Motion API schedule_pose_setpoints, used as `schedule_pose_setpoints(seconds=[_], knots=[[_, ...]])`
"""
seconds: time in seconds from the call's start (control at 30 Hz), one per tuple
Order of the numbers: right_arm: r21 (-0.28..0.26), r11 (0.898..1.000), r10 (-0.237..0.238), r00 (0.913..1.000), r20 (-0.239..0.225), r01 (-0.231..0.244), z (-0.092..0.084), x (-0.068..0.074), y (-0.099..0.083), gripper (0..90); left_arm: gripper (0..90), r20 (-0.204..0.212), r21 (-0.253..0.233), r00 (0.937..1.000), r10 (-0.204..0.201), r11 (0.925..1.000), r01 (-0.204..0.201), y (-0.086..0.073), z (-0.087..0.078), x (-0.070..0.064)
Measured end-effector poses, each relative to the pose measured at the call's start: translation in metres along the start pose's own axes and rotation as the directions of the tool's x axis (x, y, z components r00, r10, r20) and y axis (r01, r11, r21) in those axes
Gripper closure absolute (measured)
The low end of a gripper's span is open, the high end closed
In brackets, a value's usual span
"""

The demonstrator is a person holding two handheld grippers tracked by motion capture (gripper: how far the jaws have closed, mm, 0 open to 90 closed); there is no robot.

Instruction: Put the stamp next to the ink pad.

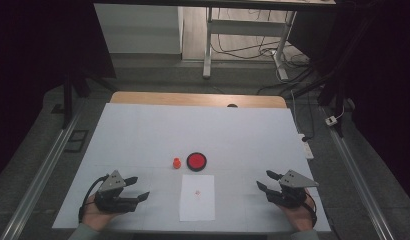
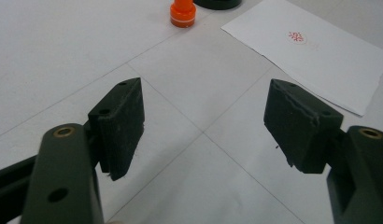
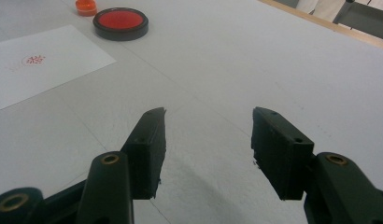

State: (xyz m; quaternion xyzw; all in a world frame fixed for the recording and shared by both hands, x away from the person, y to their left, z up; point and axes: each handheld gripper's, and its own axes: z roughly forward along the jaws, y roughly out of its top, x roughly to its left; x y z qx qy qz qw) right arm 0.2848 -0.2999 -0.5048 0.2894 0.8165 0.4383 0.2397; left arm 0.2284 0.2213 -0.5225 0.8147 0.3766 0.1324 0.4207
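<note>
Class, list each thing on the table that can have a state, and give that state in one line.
Left tongs: open, holding nothing.
Right tongs: open, holding nothing.
Orange stamp: upright, beside the ink pad, untouched.
Ink pad: uncovered, red face showing.
Paper sheet: flat, already bearing a red stamp mark.

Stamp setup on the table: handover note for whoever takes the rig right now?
Left hand-held gripper: open, empty, low over the table near the front left corner.
Right hand-held gripper: open, empty, near the front right corner.
Orange stamp: upright mid-table, just left of the red ink pad, apart from it.
Sheet of paper: flat at the front centre, between the two grippers.
Done: the paper already carries one red stamp mark.
Left: probably nothing on the sheet; whether more marks are wanted cannot be told.
</note>
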Motion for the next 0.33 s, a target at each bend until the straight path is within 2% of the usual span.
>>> schedule_pose_setpoints(seconds=[0.33], knots=[[0.006,1.0,-0.006,1.0,-0.001,0.006,0.0006,0.0007,0.0001,44.3,29.3,-0.007,0.0,1.0,0.0,1.0,0.0,0.001,0.0008,-0.0002]])
